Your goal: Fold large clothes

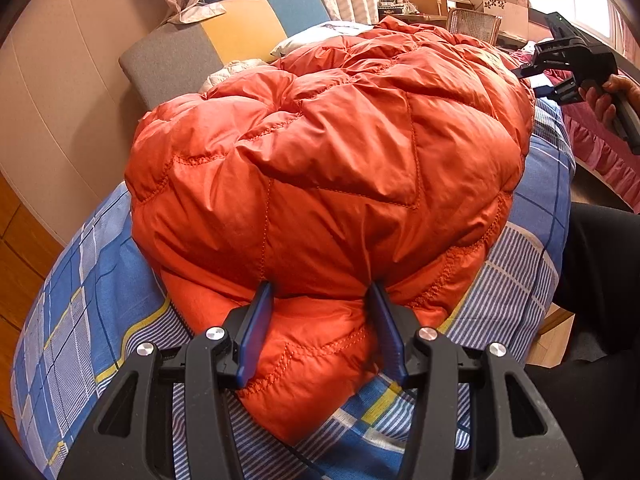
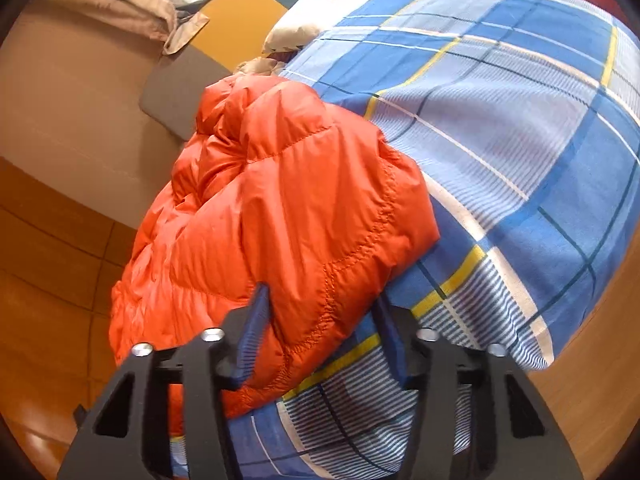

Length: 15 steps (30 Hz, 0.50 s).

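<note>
An orange quilted down jacket lies bunched on a bed with a blue plaid sheet. My left gripper is open, its blue-padded fingers either side of a fold at the jacket's near edge, touching the fabric. In the right wrist view the jacket hangs over the bed's left side. My right gripper is open, with the jacket's corner between its fingers. The right gripper also shows in the left wrist view, held in a hand beyond the jacket's right edge.
A grey, yellow and blue headboard and a pillow stand at the bed's far end. A wooden floor lies left of the bed. A desk with clutter stands by the window. The person's dark trousers are at the right.
</note>
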{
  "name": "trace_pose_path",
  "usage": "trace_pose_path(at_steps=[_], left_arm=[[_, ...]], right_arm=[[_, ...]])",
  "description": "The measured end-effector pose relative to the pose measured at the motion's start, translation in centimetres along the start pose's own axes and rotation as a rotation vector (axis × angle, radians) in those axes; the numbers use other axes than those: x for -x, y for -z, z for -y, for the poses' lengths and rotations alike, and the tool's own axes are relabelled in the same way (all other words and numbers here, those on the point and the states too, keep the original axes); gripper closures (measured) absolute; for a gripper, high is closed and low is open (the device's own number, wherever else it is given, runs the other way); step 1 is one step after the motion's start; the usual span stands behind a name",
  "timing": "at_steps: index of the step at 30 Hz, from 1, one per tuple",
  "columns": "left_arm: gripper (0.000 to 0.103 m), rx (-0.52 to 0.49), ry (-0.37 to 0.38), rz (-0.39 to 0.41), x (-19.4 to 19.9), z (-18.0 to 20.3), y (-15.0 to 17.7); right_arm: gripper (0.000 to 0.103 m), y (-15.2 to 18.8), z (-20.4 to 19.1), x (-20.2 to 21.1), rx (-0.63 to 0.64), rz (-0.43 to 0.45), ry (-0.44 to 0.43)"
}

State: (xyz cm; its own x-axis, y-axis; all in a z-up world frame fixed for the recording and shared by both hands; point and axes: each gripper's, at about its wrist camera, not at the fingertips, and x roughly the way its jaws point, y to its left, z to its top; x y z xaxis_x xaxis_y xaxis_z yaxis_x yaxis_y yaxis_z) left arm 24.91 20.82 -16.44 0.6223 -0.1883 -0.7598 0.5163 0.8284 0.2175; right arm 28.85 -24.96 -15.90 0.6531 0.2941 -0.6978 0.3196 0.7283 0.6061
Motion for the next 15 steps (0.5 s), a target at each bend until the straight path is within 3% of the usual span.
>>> trace_pose_path(at_steps=[2,6,8,11,13,15], left_arm=[[0.054,0.000,-0.001,-0.003,-0.1,0.0,0.0],[0.054,0.010,-0.003,-0.011,-0.2,0.0,-0.1],[0.054,0.016,-0.003,-0.013,-0.2,0.0,-0.2],[0.054,0.017,-0.008,-0.018,-0.2,0.1,-0.2],[0.054,0.013,-0.006,-0.020,-0.3,0.1,-0.1],[0.054,0.003,-0.002,-0.023,-0.2,0.1,-0.1]], right_arm=[[0.067,0.0,-0.4,0.1,0.027,0.007,0.005],[0.070,0.1,-1.0,0.3,0.085,0.014,0.025],[0.065,0.1,-1.0,0.3,0.099,0.011,0.031],[0.044,0.2,-0.6,0.7,0.106,0.015,0.056],[0.042,0.6,-1.1,1.2,0.198,0.017,0.111],[0.042,1.7,-3.0,1.6,0.403,0.027,0.199]])
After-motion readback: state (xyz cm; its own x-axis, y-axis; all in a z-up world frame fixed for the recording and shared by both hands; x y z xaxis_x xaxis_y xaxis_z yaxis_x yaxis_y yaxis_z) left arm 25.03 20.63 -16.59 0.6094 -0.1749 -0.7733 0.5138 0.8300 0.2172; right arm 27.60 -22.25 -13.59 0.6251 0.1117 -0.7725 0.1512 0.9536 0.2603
